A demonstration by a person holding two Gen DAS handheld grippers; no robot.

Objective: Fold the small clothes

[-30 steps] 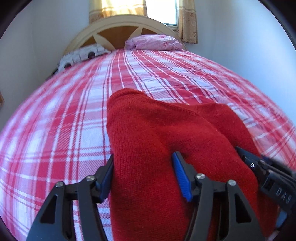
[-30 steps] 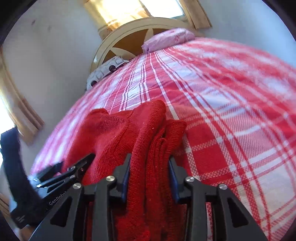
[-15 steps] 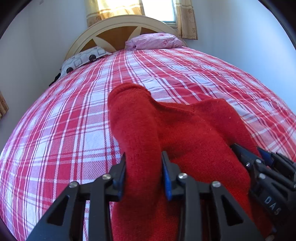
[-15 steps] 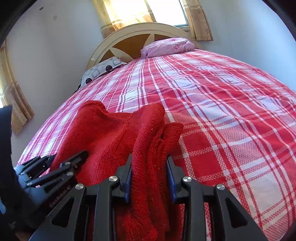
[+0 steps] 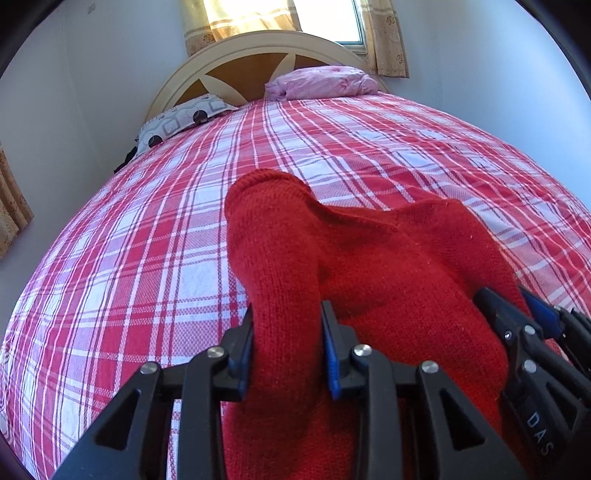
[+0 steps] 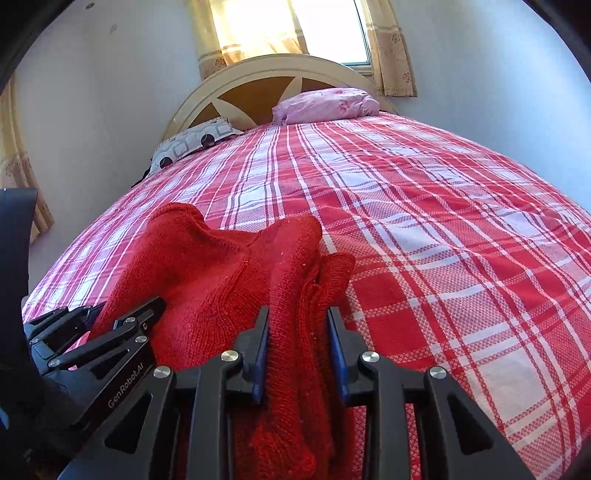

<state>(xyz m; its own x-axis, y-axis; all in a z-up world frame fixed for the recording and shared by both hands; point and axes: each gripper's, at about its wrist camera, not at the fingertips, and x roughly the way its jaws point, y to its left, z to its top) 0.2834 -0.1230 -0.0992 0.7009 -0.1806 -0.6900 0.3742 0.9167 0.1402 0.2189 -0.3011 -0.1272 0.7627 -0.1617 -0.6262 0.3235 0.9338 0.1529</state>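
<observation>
A red knit sweater [image 5: 369,266] lies bunched on the near part of a red and white plaid bed. My left gripper [image 5: 287,339] is shut on its left fold, which stands up as a ridge. My right gripper [image 6: 298,343] is shut on the sweater's [image 6: 221,269] right edge, where several layers bunch together. Each gripper shows in the other's view: the right one [image 5: 532,332] at the lower right of the left wrist view, the left one [image 6: 92,332] at the lower left of the right wrist view. Both hold the cloth slightly raised off the bed.
The plaid bedspread [image 5: 332,147] stretches to a cream and brown headboard [image 5: 258,62]. A pink pillow [image 5: 321,83] and a grey patterned pillow [image 5: 181,122] lie at the head. Walls stand close on both sides; a curtained window [image 6: 288,26] is behind.
My left gripper was open around the sweater's left fold and has closed on it. Both grippers have lifted and tilted up a little, showing more of the bed and headboard.
</observation>
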